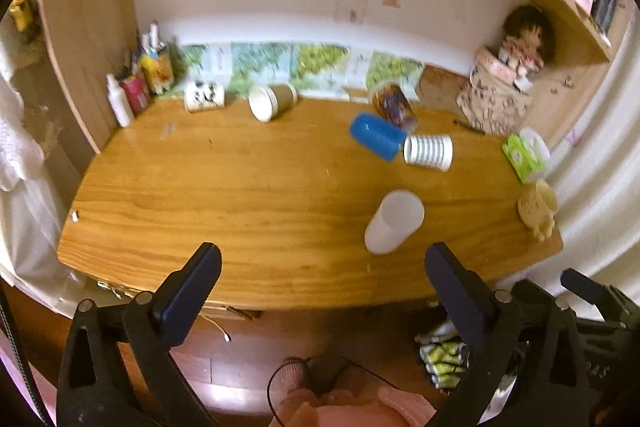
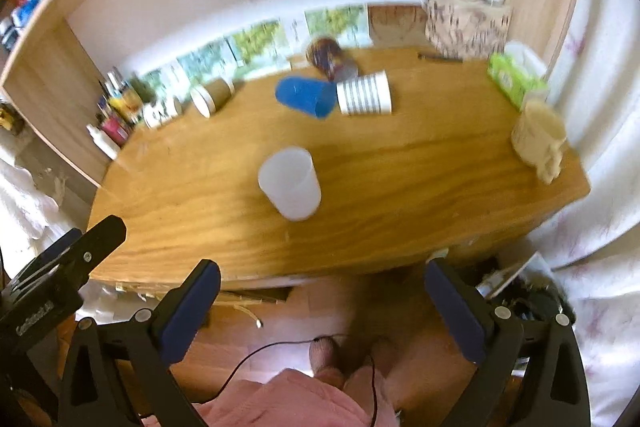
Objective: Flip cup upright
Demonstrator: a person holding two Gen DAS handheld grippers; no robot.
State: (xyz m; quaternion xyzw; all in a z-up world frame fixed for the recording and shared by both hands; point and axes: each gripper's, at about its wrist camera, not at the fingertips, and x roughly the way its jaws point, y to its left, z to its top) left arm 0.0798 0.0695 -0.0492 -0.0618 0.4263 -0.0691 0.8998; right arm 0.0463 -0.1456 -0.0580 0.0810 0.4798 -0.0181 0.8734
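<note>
The translucent white plastic cup [image 1: 394, 221] lies tipped over on the wooden table [image 1: 240, 195], toward its near right part, well apart from the other cups. The left claw [image 1: 322, 279] hangs just off the table's near edge with its two fingers spread wide and nothing between them; the cup sits ahead and slightly right of it. The right claw [image 2: 322, 297] is likewise spread apart and empty, short of the table edge, with the cup [image 2: 290, 183] ahead of it. Farther back, a blue plastic cup [image 1: 376, 135] lies on its side, touching a white ribbed cup [image 1: 428, 151], also on its side. A brown paper cup [image 1: 272, 101] lies near the back wall.
</note>
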